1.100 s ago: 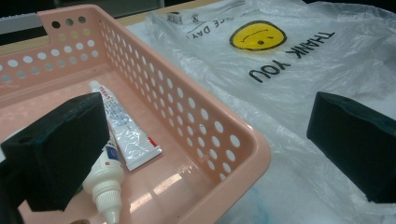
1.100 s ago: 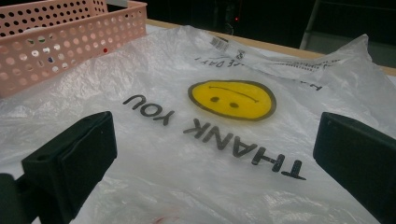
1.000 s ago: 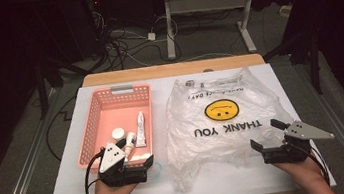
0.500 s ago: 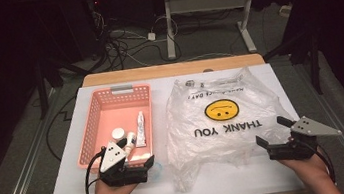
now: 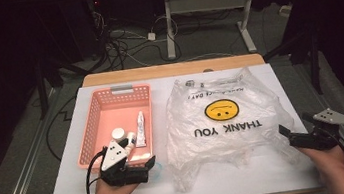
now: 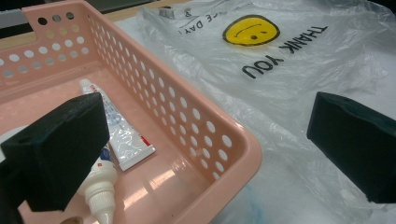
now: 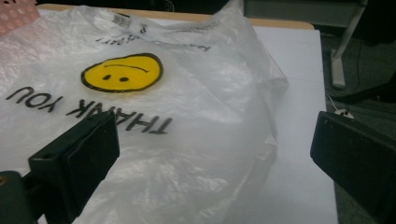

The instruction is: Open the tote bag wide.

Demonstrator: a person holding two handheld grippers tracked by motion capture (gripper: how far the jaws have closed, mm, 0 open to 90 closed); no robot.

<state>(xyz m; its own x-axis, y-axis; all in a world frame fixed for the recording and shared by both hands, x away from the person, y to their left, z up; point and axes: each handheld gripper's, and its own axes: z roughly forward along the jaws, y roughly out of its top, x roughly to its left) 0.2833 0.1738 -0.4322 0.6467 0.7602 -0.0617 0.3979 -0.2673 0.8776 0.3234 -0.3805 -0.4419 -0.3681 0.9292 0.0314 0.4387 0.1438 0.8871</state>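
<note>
Right now your left gripper [image 5: 141, 165] hovers with jaws spread wide over the pink basket's [image 5: 93, 118] near corner, grasping nothing, while your right gripper [image 5: 288, 134], equally released, sits at the right edge of the flat plastic bag [image 5: 223, 120].

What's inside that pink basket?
The pink basket holds a white tube, a small bottle with a white nozzle and a round white lid or jar. The left tool hides its near end.
</note>
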